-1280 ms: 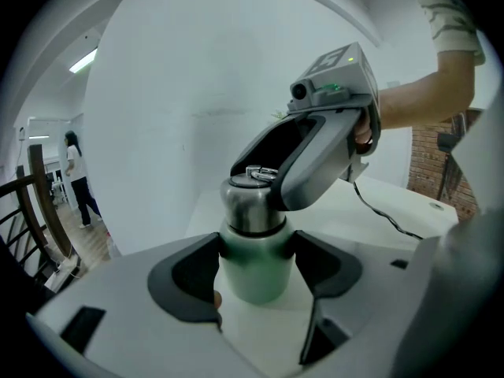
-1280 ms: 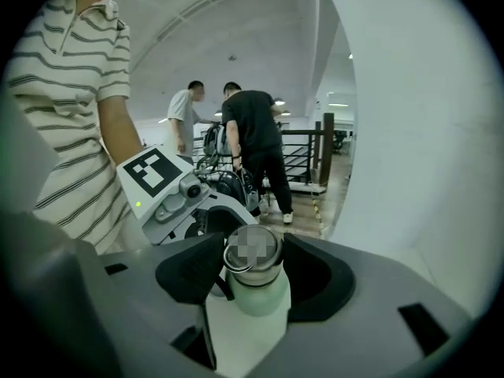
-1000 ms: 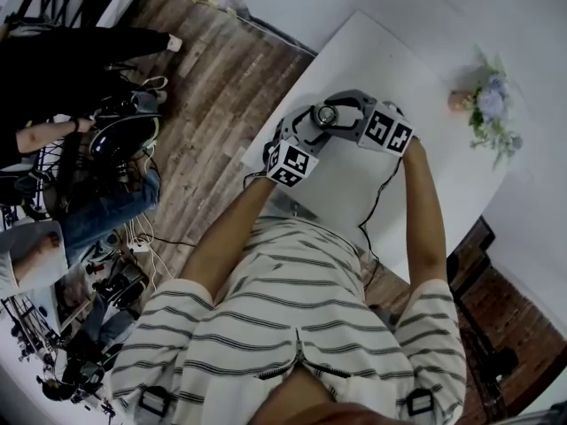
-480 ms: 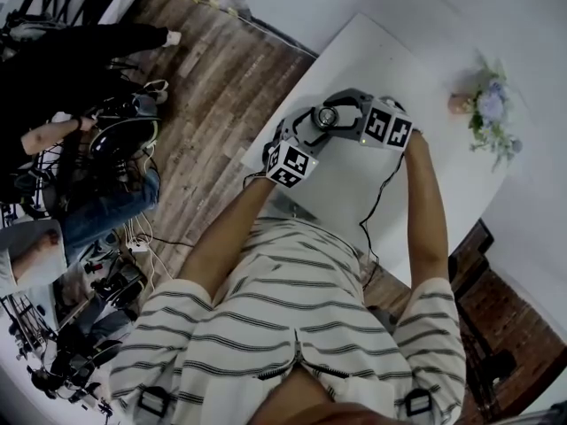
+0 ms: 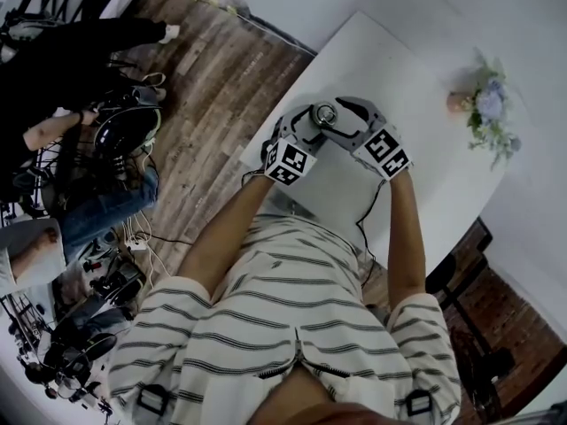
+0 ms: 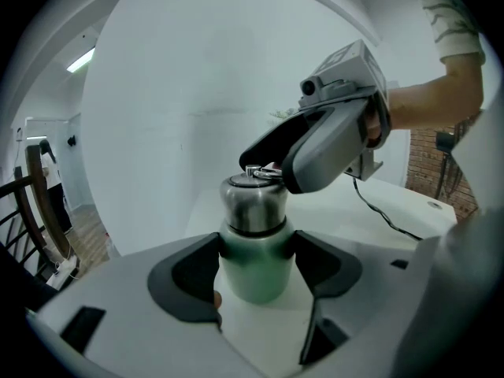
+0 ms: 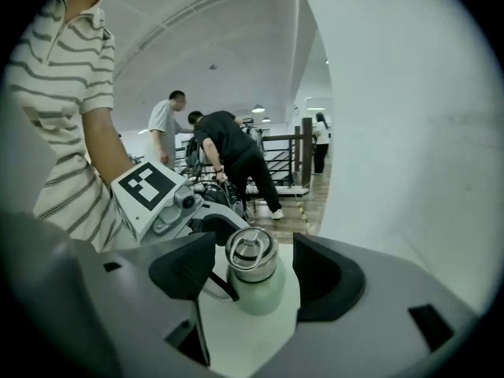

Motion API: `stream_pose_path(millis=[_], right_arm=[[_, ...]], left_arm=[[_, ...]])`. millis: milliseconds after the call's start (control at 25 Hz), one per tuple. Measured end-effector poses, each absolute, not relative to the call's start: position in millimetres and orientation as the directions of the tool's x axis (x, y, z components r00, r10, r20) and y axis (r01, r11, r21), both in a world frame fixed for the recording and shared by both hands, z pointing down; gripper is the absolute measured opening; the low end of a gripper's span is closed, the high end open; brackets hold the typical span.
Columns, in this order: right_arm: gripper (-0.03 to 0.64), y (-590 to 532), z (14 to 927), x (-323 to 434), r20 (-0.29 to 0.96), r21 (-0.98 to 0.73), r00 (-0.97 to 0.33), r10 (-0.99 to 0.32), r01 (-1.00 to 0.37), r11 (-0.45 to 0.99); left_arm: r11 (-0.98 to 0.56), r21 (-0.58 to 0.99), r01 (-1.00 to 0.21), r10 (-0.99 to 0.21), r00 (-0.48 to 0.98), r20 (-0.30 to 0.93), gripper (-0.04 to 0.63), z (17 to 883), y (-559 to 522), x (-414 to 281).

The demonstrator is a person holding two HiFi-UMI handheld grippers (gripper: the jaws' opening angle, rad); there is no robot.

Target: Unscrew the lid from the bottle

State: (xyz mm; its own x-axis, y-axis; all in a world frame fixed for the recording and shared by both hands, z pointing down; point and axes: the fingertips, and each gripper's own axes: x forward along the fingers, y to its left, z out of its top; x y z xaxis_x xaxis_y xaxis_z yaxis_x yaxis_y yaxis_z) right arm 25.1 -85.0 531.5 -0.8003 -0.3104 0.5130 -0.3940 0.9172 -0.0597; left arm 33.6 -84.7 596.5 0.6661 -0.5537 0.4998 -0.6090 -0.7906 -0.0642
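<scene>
The left gripper (image 6: 255, 268) clamps the upright green bottle (image 7: 261, 296), while the right gripper (image 7: 253, 269) jaws, opening, straddle its steel lid (image 6: 253, 203) without touching.

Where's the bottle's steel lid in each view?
Head view: steel lid at upper centre, seen from above.
Left gripper view: lid at centre, on top of the green bottle.
Right gripper view: lid at lower centre, loop handle facing the camera.
Shared landmark: the white table under the bottle, also in the left and right gripper views.
</scene>
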Motion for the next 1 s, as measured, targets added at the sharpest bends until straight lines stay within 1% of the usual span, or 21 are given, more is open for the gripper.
stream_pose_path(millis=[80,160,280,400,560,680,720,1000], right_arm=[[0.334,-81.6,533.6,23.3,0.512,-0.035,-0.763,-0.396,-0.478,0.878],[0.334,-81.5,535.5,22.4,0.495,-0.033,-0.719,-0.489,-0.577,0.816],[0.314,-86.1,538.2,24.9,0.455,-0.092,-0.637,-0.622,-0.728,0.679],[0.308,-88.6,539.9,26.3,0.439,-0.082,-0.556,-0.705,-0.807,0.585],[0.299,-93.2,545.4,25.2,0.450,-0.045,-0.480,-0.753,-0.855,0.517],[0.266,-92.7,548.5,24.2,0.465,-0.034,-0.444,-0.766,-0.873,0.486],[0.246,-92.1,549.2,23.1,0.468,-0.030,-0.441,-0.766,-0.874,0.484],[0.245,-90.7,550.8,22.2,0.461,-0.009,-0.458,-0.760,-0.859,0.513]], left_arm=[[-0.790,-0.063,-0.610,-0.554,0.665,0.501,0.299,596.4,-84.5,33.2],[-0.789,-0.062,-0.611,-0.554,0.664,0.502,0.299,597.3,-84.8,33.5],[-0.789,-0.062,-0.611,-0.554,0.664,0.502,0.299,597.7,-84.6,33.5],[-0.789,-0.064,-0.612,-0.555,0.663,0.503,0.299,598.5,-84.3,34.0],[-0.786,-0.065,-0.614,-0.558,0.661,0.502,0.299,598.9,-85.6,34.4],[-0.786,-0.064,-0.615,-0.558,0.661,0.501,0.299,597.5,-85.0,34.4],[-0.786,-0.063,-0.615,-0.558,0.662,0.501,0.299,597.1,-84.7,34.2],[-0.785,-0.063,-0.616,-0.559,0.661,0.500,0.299,598.3,-84.0,33.9]])
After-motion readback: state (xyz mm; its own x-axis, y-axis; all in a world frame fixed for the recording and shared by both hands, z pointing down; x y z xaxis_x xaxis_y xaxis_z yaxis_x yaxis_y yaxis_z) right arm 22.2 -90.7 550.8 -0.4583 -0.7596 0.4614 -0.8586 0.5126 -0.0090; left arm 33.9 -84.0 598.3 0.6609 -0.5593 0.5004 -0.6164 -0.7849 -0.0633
